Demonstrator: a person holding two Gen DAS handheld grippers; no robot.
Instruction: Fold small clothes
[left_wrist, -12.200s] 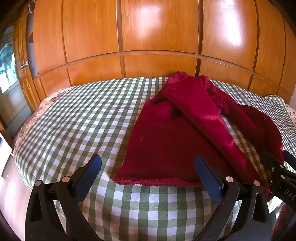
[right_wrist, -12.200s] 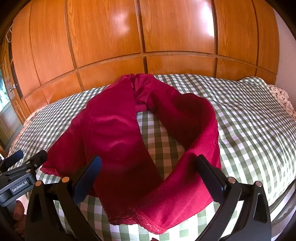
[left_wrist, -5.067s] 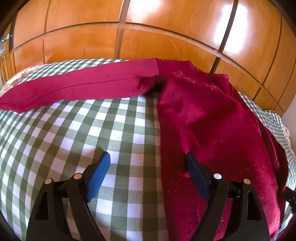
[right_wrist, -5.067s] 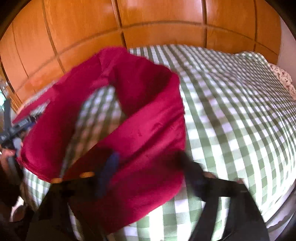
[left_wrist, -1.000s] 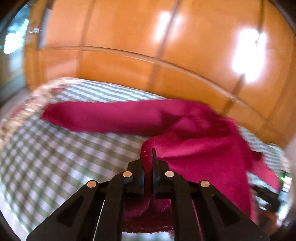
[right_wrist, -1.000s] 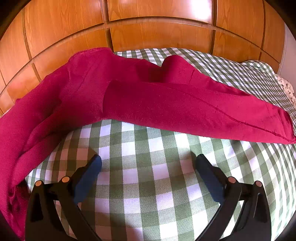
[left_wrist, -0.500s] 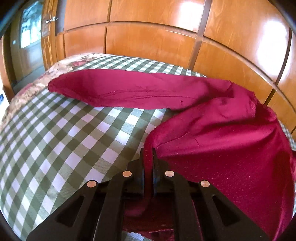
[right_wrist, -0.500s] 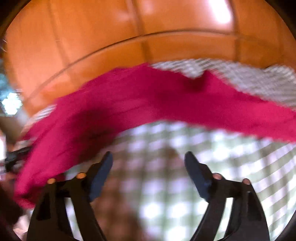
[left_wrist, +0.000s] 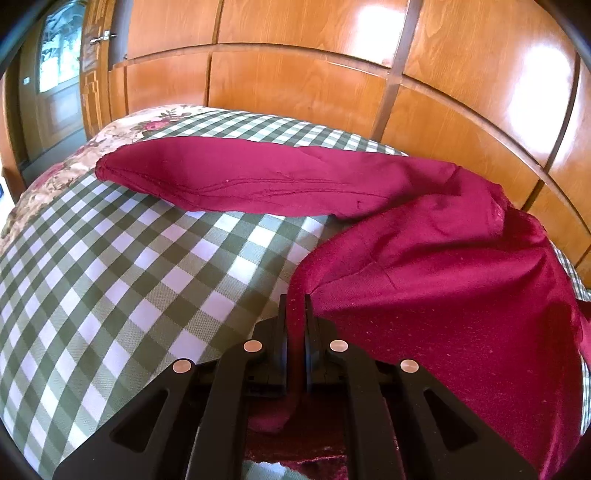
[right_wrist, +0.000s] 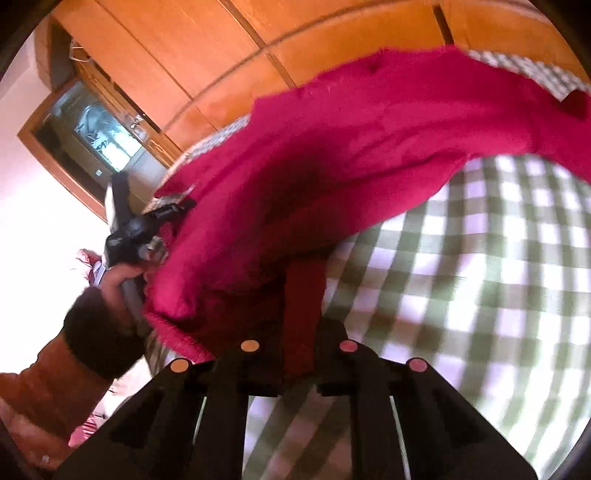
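Observation:
A dark red garment (left_wrist: 424, 266) lies on the green-and-white checked bed (left_wrist: 129, 280), one sleeve stretched out to the left. My left gripper (left_wrist: 294, 306) is shut on a fold at the garment's near left edge. In the right wrist view the garment (right_wrist: 351, 147) is blurred and tilted, and my right gripper (right_wrist: 304, 295) is shut on a strip of its near edge. The left gripper (right_wrist: 147, 225) and the hand holding it show at the left, against the garment's other edge.
Glossy wooden wardrobe panels (left_wrist: 332, 74) rise right behind the bed. A floral bedspread edge (left_wrist: 74, 162) shows at the far left, with a door and window (left_wrist: 59, 55) beyond. The person's orange-sleeved arm (right_wrist: 55, 369) is at the lower left of the right wrist view.
My right gripper, open over the bed a second ago, has swung left and closed on the garment's near edge. My left gripper has stayed shut on its fold.

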